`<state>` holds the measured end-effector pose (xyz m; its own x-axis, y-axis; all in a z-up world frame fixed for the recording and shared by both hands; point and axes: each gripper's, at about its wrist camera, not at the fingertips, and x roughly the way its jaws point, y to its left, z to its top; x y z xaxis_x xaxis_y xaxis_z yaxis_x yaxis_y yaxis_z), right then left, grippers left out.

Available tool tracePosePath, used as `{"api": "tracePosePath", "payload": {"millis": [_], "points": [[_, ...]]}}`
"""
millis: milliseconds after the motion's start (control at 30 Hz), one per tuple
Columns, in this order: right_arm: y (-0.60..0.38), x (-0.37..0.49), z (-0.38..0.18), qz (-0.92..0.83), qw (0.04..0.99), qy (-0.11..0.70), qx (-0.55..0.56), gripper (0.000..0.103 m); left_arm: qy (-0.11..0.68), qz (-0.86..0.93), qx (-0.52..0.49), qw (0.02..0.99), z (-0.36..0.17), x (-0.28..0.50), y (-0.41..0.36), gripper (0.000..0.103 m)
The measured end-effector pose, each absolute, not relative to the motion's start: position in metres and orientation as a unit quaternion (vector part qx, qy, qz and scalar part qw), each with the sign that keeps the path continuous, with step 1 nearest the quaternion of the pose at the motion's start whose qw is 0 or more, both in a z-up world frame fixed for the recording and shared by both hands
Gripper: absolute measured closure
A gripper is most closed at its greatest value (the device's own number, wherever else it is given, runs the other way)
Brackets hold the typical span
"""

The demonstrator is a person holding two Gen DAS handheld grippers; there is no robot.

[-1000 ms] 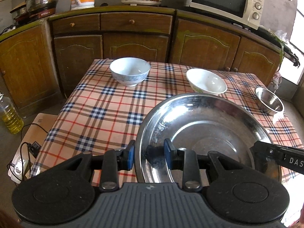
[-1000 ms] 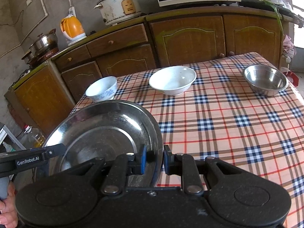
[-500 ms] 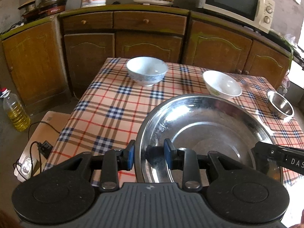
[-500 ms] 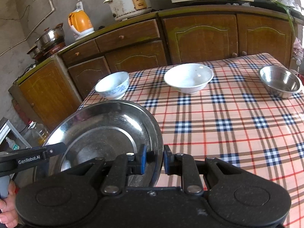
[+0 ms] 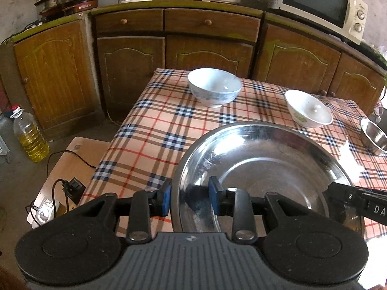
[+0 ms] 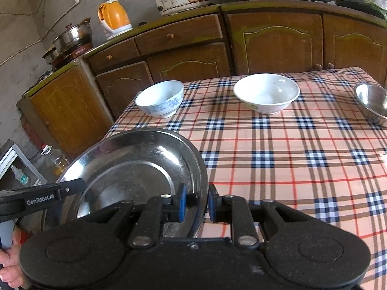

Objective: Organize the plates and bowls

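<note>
Left wrist view: left gripper [image 5: 189, 199] and right gripper [image 6: 195, 205] both clamp the steel plate's [image 5: 266, 159] rim, lower centre; three bowls (upper frame) remain unstacked.

A desk [image 6: 278, 164] under a plaid tablecloth [image 6: 302, 145] carries three bowls. A white bowl [image 6: 266, 93] sits near its far edge; left of it stands a blue-patterned bowl [image 6: 159, 97], right of it a steel bowl [image 6: 372, 101].
</note>
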<state>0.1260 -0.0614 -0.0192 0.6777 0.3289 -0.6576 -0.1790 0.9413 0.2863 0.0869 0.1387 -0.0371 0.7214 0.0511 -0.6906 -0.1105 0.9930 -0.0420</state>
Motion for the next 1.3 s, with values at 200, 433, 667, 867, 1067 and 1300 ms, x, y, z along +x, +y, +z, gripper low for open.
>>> {"api": "tracePosePath", "payload": {"millis": [200, 433, 667, 867, 1067, 1300], "points": [[-0.051, 0.134, -0.024, 0.142, 0.909, 0.38, 0.096, 0.079, 0.372, 0.05, -0.041, 0.926, -0.043, 0.094, 0.147, 0.072], [-0.042, 0.142, -0.03, 0.144, 0.908, 0.383, 0.092, 0.079, 0.375, 0.056, -0.041, 0.925, -0.05, 0.102, 0.156, 0.072], [-0.03, 0.15, -0.039, 0.147, 0.906, 0.388, 0.085, 0.079, 0.378, 0.067, -0.04, 0.923, -0.06, 0.11, 0.164, 0.072], [-0.021, 0.156, -0.047, 0.149, 0.904, 0.392, 0.086, 0.079, 0.382, 0.071, -0.045, 0.92, -0.067, 0.115, 0.174, 0.072], [-0.011, 0.163, -0.056, 0.151, 0.901, 0.397, 0.086, 0.079, 0.384, 0.076, -0.05, 0.919, -0.074, 0.121, 0.183, 0.072], [-0.005, 0.169, -0.065, 0.152, 0.9, 0.398, 0.09, 0.079, 0.386, 0.076, -0.057, 0.918, -0.08, 0.126, 0.191, 0.072]]}}
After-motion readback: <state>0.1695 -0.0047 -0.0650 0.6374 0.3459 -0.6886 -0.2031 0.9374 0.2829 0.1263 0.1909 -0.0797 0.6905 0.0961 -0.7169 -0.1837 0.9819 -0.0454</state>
